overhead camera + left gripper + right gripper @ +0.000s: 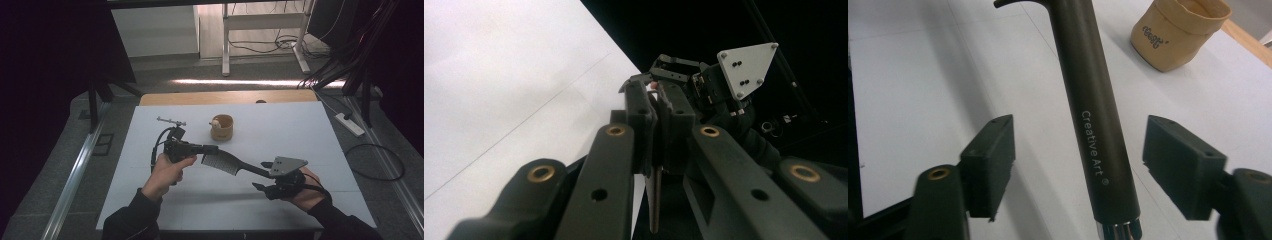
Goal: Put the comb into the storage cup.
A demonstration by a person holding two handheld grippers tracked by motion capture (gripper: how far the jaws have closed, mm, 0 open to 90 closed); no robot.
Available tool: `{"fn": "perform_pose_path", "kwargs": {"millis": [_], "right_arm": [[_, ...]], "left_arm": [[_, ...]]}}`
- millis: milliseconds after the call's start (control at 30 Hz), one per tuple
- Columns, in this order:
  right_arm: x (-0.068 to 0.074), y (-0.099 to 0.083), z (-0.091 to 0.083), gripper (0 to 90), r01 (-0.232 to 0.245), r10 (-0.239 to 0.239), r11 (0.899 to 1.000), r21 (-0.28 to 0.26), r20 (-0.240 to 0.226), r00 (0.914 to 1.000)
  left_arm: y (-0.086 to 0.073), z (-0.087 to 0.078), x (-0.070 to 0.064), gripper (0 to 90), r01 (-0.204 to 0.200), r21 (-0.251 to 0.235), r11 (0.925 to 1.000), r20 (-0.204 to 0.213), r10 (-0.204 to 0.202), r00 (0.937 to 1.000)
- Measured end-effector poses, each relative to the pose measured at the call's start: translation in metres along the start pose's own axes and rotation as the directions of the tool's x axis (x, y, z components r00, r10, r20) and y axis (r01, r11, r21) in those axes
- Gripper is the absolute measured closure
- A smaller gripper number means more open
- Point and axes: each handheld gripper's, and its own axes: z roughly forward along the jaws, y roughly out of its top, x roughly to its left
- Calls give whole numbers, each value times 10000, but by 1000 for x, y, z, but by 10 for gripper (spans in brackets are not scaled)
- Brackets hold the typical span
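Now the left gripper point(212, 149) pinches the head of the black comb point(222, 162) tight between its jaws, holding it up over the table point(300, 130). The right gripper point(1078, 165) waits wide open, handle between its jaws, maybe to take over.

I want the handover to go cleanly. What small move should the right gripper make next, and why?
Probably close the right gripper on the brush handle. Its jaws stand open on either side of the handle without touching it, while the left gripper is shut on the brush's head end, so the brush hangs from one grip.
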Motion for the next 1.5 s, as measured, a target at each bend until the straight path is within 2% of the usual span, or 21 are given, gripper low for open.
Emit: {"fn": "perform_pose_path", "kwargs": {"millis": [533,1000,1500], "right_arm": [[-8,-4,1,155,-893,903,9952,390,-229,9957],[-12,-8,-3,68,-1065,1063,9924,618,71,9943],[-20,-17,-11,17,-1871,1839,9774,983,408,9821]], "left_arm": [[3,-12,-2,843,-374,-343,9987,-405,360,9985],[5,-22,-2,842,-596,-503,9970,-870,551,9947],[8,-41,-1,842,-684,-831,9942,-1259,576,9904]]}}
